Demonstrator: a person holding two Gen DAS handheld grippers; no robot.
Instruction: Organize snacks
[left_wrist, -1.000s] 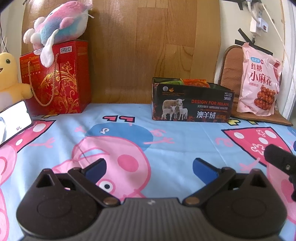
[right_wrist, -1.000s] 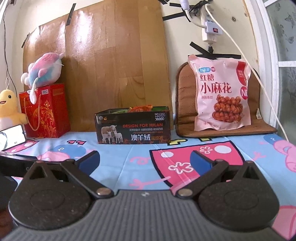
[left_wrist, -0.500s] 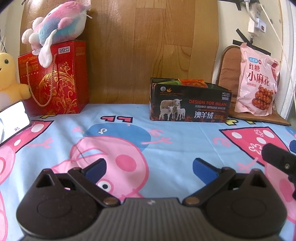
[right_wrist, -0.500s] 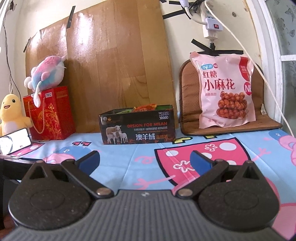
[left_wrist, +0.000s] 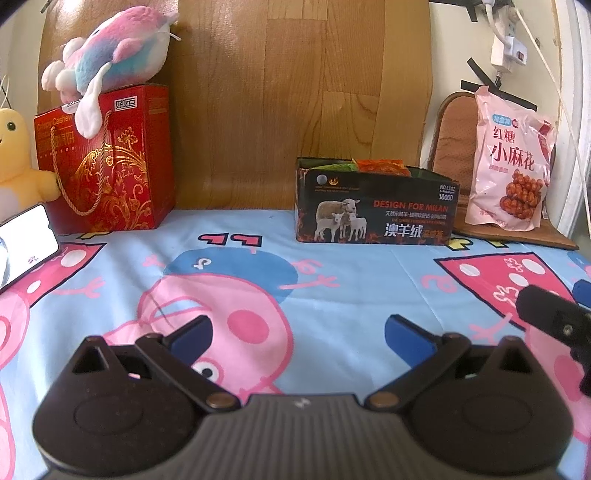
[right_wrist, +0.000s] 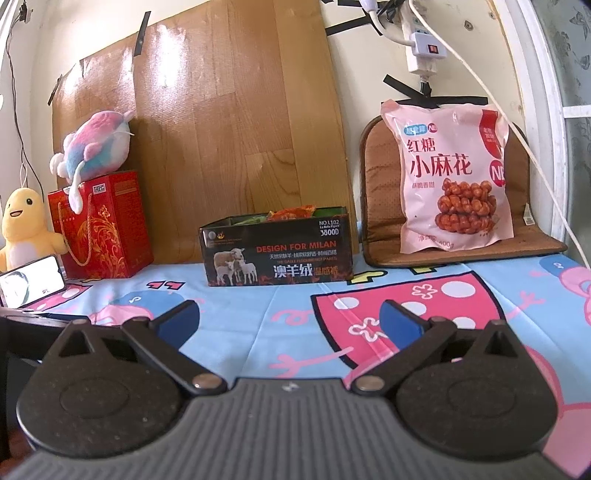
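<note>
Left gripper (left_wrist: 297, 334) spread wide, nothing between the blue pads (left_wrist: 192, 334), low over the cartoon-print sheet (left_wrist: 332, 295). Right gripper (right_wrist: 290, 321) likewise spread and holding nothing, also low over the sheet; black part of it showing at the right edge of the left wrist view. Black box (left_wrist: 375, 210) with sheep picture and "DESIGN FOR MILAN" print standing at the far side of the sheet against the wooden board (left_wrist: 295, 92) — open top, orange snack packet (left_wrist: 382, 165) and a green packet (left_wrist: 338, 167) poking above the rim. Pink snack bag (right_wrist: 452, 177) with red Chinese lettering upright to the right of the box, resting on the brown cushion (right_wrist: 380, 206) and leaning on its raised back — apart from the box, not in it. Both grippers well apart from box and bag. Red gift box (left_wrist: 107, 162) with gold pattern and rope handle at far left, pink-blue plush (left_wrist: 110, 44) lying on top of it. Yellow plush (left_wrist: 16, 166) just left of the red box. Phone (left_wrist: 24, 243) with lit screen at the left edge, tilted. White power strip (right_wrist: 423, 44) and cable on the wall above the cushion.
</note>
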